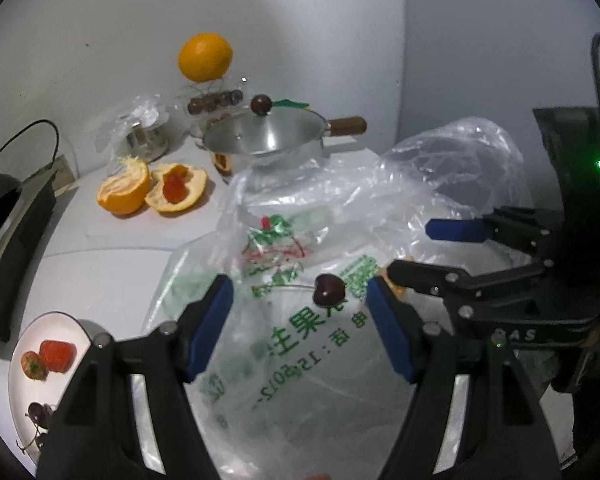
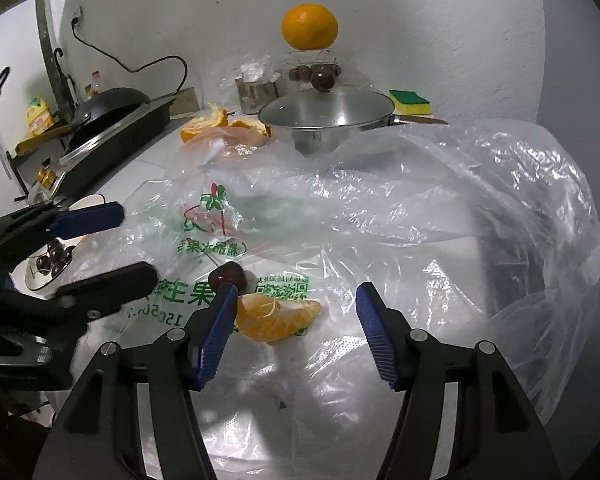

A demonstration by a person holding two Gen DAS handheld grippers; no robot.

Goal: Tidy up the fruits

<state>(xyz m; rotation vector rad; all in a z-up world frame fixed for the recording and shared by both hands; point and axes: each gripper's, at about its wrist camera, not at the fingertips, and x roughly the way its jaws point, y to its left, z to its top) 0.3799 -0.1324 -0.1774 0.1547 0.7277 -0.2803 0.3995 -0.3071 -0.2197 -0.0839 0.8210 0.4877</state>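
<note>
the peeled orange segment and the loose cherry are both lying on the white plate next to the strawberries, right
Not quite. The orange segment and the loose cherry lie on the printed plastic bag, as the right wrist view shows. The white plate with the strawberries sits apart, in the left wrist view.

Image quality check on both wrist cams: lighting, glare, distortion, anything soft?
Left wrist view: dim, cool light, heavy fisheye vignette at the corners; the cherry on the plastic bag is sharp, the plate sits in the darker edge. Right wrist view: brighter; glare patches on the bag's crinkles; the orange segment is clear, the left gripper at the frame edge looks slightly smeared.
</note>
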